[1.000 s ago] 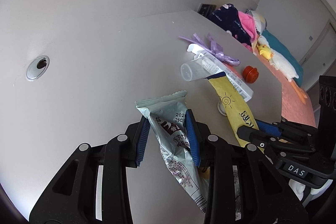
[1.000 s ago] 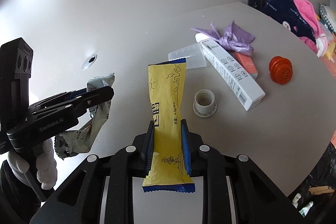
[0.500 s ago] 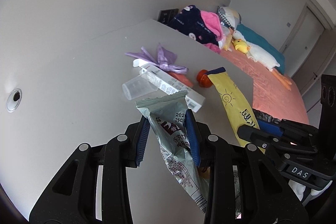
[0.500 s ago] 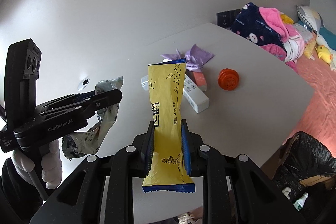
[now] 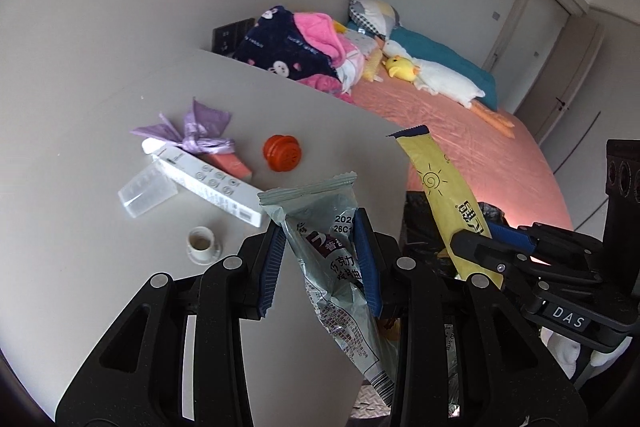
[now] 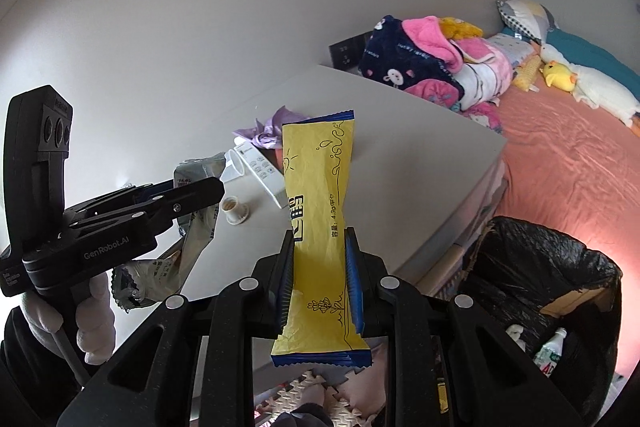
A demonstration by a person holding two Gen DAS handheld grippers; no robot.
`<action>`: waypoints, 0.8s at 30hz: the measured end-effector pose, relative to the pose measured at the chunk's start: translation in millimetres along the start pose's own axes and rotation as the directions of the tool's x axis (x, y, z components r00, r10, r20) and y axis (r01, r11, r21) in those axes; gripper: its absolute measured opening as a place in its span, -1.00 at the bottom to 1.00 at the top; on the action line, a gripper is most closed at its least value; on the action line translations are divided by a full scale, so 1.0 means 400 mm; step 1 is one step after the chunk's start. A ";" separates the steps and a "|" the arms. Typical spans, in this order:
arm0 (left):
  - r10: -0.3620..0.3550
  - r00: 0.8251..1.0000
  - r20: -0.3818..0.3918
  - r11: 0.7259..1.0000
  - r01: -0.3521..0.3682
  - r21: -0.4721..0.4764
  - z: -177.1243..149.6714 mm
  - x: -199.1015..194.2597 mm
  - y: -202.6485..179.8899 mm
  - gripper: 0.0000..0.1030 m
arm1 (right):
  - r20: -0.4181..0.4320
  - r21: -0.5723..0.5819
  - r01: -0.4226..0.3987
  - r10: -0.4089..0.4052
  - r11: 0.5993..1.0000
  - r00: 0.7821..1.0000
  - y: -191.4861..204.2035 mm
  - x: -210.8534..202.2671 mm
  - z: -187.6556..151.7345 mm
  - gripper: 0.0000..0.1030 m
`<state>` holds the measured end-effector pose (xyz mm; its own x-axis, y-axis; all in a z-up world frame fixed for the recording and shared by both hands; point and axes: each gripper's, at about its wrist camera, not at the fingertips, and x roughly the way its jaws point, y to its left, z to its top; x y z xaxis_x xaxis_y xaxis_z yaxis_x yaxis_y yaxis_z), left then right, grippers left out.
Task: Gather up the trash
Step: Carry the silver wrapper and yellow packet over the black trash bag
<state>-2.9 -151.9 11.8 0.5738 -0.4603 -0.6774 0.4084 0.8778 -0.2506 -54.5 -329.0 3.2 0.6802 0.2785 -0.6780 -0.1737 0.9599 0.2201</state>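
Hand-held grippers tilt downward side by side, left clamping silver wrapper, right clamping yellow packet.

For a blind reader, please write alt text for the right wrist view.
The right gripper grips a yellow wrapper upright. At left, a gloved hand holds the left gripper, shut on a silver wrapper. A bin lined with a black bag stands lower right, beside the table.

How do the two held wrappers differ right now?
The yellow wrapper is flat and sealed at both ends; the silver wrapper is crumpled. The right gripper holds the yellow one, the left gripper the silver one. Both are clamped mid-length.
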 end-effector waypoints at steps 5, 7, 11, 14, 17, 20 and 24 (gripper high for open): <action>-0.058 0.998 -0.012 0.997 0.059 0.044 0.008 0.036 -0.071 -0.34 | 0.020 0.045 0.057 -0.058 0.997 0.998 -0.064 -0.051 -0.022 -0.52; -0.080 0.997 -0.021 0.995 0.082 0.063 0.008 0.050 -0.100 -0.34 | 0.025 0.064 0.078 -0.079 0.995 0.997 -0.089 -0.068 -0.032 -0.52; -0.125 0.991 -0.038 0.987 0.128 0.100 0.007 0.077 -0.166 -0.34 | 0.033 0.105 0.120 -0.124 0.987 0.992 -0.141 -0.104 -0.054 -0.52; -0.154 0.987 -0.054 0.979 0.160 0.123 0.005 0.095 -0.209 -0.34 | 0.036 0.132 0.148 -0.154 0.980 0.987 -0.174 -0.128 -0.071 -0.52; -0.183 0.980 -0.072 0.971 0.192 0.143 0.003 0.114 -0.252 -0.34 | 0.038 0.159 0.172 -0.180 0.972 0.983 -0.207 -0.148 -0.086 -0.52; -0.218 0.972 -0.093 0.959 0.231 0.165 -0.001 0.129 -0.296 -0.34 | 0.042 0.189 0.193 -0.205 0.963 0.978 -0.241 -0.172 -0.102 -0.52; -0.250 0.961 -0.122 0.941 0.271 0.202 -0.008 0.144 -0.353 -0.33 | 0.056 0.235 0.219 -0.238 0.947 0.970 -0.285 -0.205 -0.115 -0.52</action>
<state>-30.0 -301.9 6.0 0.3625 -0.6454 -0.6724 0.6832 0.6747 -0.2793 -123.1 -459.9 1.4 0.7408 0.0397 -0.6706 0.1519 0.9625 0.2248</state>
